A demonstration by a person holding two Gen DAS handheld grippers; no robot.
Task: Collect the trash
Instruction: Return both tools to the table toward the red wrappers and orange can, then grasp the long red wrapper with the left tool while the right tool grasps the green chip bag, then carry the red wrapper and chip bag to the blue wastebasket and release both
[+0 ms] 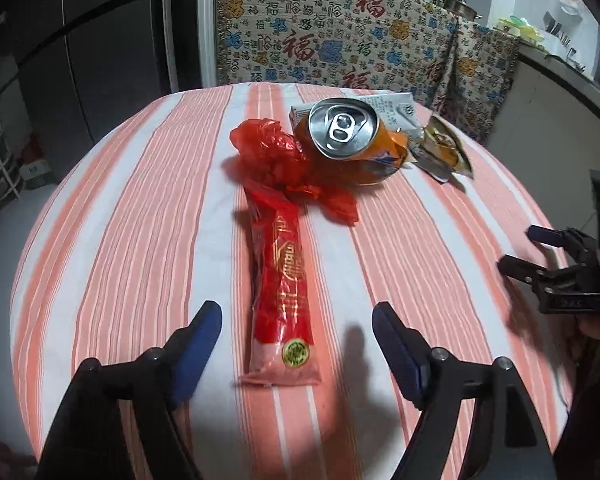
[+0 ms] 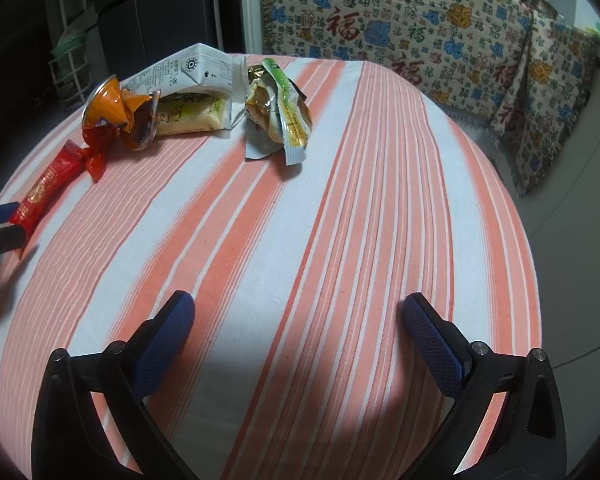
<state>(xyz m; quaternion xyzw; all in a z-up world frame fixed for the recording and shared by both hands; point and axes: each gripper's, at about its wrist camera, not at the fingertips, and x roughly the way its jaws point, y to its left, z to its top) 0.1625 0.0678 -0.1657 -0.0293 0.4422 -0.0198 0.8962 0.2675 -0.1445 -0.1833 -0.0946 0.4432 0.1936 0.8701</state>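
Left gripper (image 1: 297, 330) spread wide, blue-padded fingers (image 1: 198, 344) on either side of the near end of the long red foil wrapper with gold print (image 1: 283, 300) — not touching it, nothing held. Wrapper flat on the round table under a pink-and-white striped cloth (image 1: 140, 208), pointing away toward the crumpled red plastic bag (image 1: 272, 152) at its far end. Just beyond the bag, touching it, a crushed orange drink can (image 1: 352, 140) on its side, silver top facing the camera. Behind the can, a white paper carton (image 1: 384, 106); to the can's right, a torn foil snack packet (image 1: 444, 148).

Right gripper (image 2: 298, 334) likewise wide open and empty, over bare cloth (image 2: 300, 220), well apart from the can (image 2: 118, 114). Beside the can in this view, a yellow-green snack packet (image 2: 196, 114) lying against the carton (image 2: 188, 70), then a heap of crumpled green-and-brown wrappers (image 2: 278, 114) to the right.

Behind the table — a patterned fabric throw with red characters (image 1: 332, 40).
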